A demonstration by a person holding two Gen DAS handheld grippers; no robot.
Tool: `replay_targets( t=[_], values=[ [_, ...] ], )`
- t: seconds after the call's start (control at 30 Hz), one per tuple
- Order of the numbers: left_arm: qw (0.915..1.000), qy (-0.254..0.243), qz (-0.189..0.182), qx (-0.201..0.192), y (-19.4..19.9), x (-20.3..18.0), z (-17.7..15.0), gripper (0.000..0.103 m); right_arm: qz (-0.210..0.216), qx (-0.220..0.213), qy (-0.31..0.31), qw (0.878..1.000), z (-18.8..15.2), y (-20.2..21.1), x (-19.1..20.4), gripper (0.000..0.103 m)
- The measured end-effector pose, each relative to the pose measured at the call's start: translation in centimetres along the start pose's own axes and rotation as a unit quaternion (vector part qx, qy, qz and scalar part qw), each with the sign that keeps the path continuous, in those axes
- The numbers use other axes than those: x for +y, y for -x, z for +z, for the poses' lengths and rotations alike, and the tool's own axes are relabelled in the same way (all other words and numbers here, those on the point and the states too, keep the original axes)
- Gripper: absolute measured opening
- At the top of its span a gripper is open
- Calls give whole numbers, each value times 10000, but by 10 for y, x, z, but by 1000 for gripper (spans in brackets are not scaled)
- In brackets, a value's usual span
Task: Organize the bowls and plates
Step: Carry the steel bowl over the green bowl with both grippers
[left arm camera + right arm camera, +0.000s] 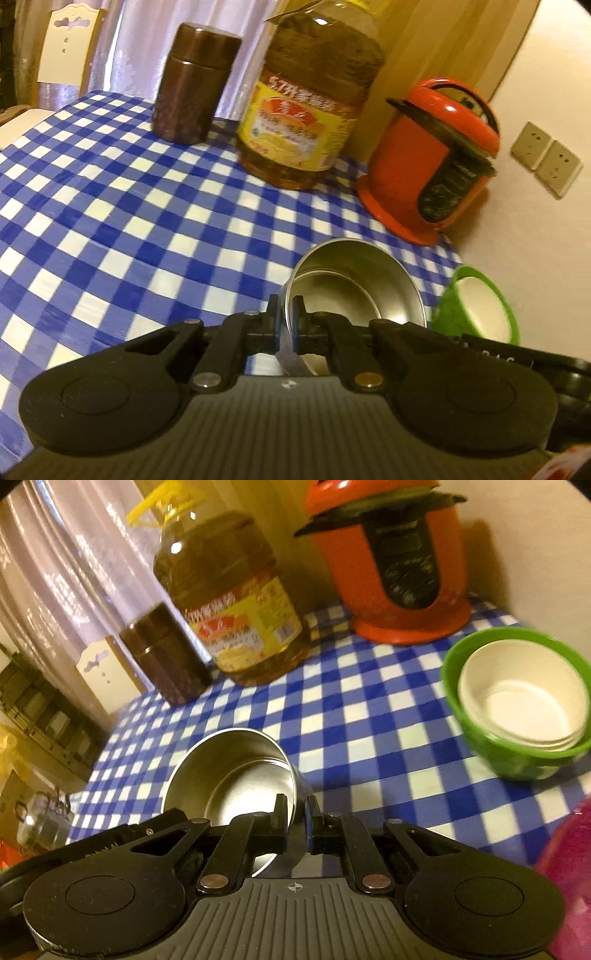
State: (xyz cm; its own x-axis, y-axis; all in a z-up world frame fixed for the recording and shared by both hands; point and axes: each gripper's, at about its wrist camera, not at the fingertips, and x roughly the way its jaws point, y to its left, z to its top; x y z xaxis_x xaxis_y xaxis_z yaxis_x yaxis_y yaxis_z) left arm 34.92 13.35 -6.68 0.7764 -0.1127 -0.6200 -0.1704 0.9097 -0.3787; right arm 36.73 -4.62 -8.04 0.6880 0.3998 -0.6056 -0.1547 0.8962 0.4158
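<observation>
Together, both claws pinch one steel bowl (354,291): the left claw (287,325) grips its near-left rim, the right claw (295,823) its right rim (one finger inside, one outside). It tilts above the blue-checked surface (129,221). Nearby sits a green bowl (517,753) holding white bowls (524,705). Behind stand an oil bottle (306,110), a brown canister (192,81) and an orange cooker (432,158).

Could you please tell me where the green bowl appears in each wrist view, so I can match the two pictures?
Left wrist: the green bowl is at the lower right, past the steel bowl, partly cut off by the gripper body.
Right wrist: it sits at the right edge, mid-height, with a white bowl nested inside.
Shared landmark: the orange cooker behind it.
</observation>
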Motion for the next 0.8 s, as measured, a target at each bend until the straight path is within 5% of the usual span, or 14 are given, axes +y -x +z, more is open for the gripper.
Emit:
replay_targets(
  t=[0.8],
  values=[
    [9931, -565, -978, -302, 15, -93, -7, 4, -623, -918, -215, 9936, 5, 90, -50, 7]
  ],
)
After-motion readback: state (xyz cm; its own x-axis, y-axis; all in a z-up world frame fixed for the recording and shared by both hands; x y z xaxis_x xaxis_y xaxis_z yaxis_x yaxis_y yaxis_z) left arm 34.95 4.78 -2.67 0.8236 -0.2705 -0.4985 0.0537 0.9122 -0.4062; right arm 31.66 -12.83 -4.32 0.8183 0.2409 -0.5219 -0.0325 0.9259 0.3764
